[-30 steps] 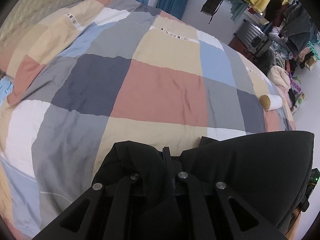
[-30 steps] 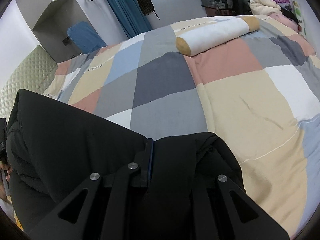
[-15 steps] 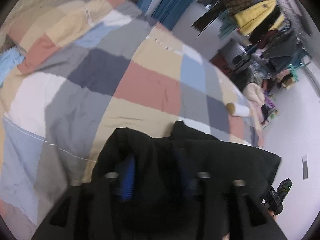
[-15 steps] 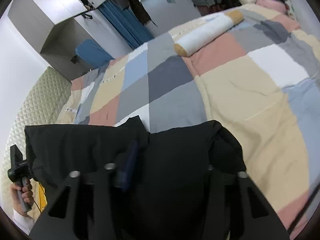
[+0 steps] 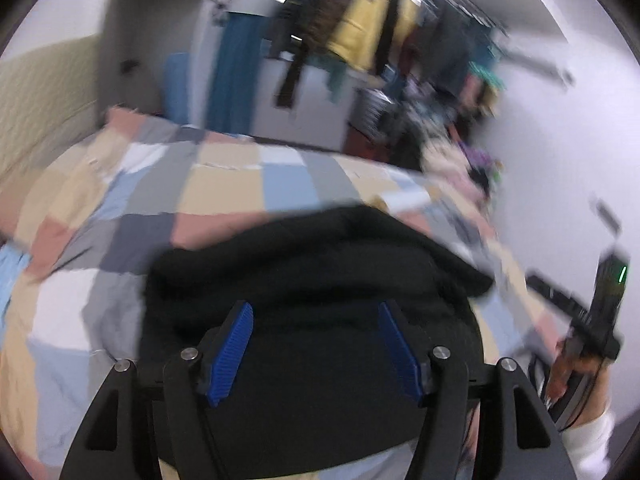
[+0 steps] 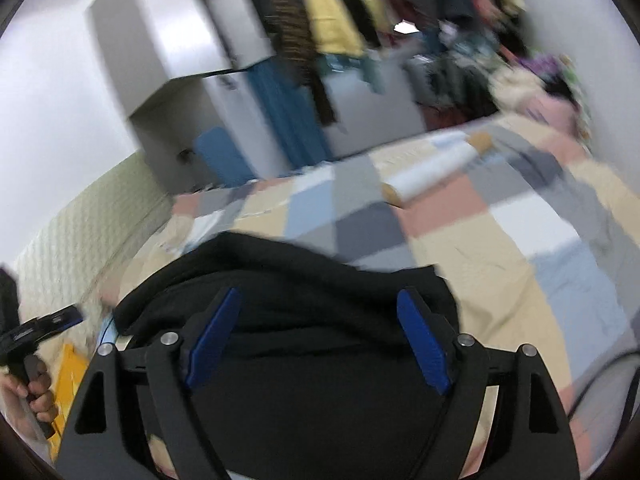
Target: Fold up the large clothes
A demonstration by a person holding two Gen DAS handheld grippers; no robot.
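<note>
A large black garment [image 5: 316, 264] lies bunched on the patchwork bed cover [image 5: 224, 192], right in front of both grippers; it also shows in the right wrist view [image 6: 288, 280]. My left gripper [image 5: 316, 312] is open, its blue pads apart above the cloth and holding nothing. My right gripper [image 6: 320, 300] is open too, its blue pads wide apart over the same garment. The right gripper shows at the right edge of the left wrist view [image 5: 600, 312]. Both views are blurred by motion.
A white bolster pillow [image 6: 432, 176] lies across the far side of the bed. A rack of hanging clothes [image 5: 368, 36] and piled clothing [image 6: 532, 80] stand behind the bed. A quilted headboard [image 6: 80, 232] is at left.
Both grippers have opened and let go of the black garment. Both have tilted up, so the views now show more of the room.
</note>
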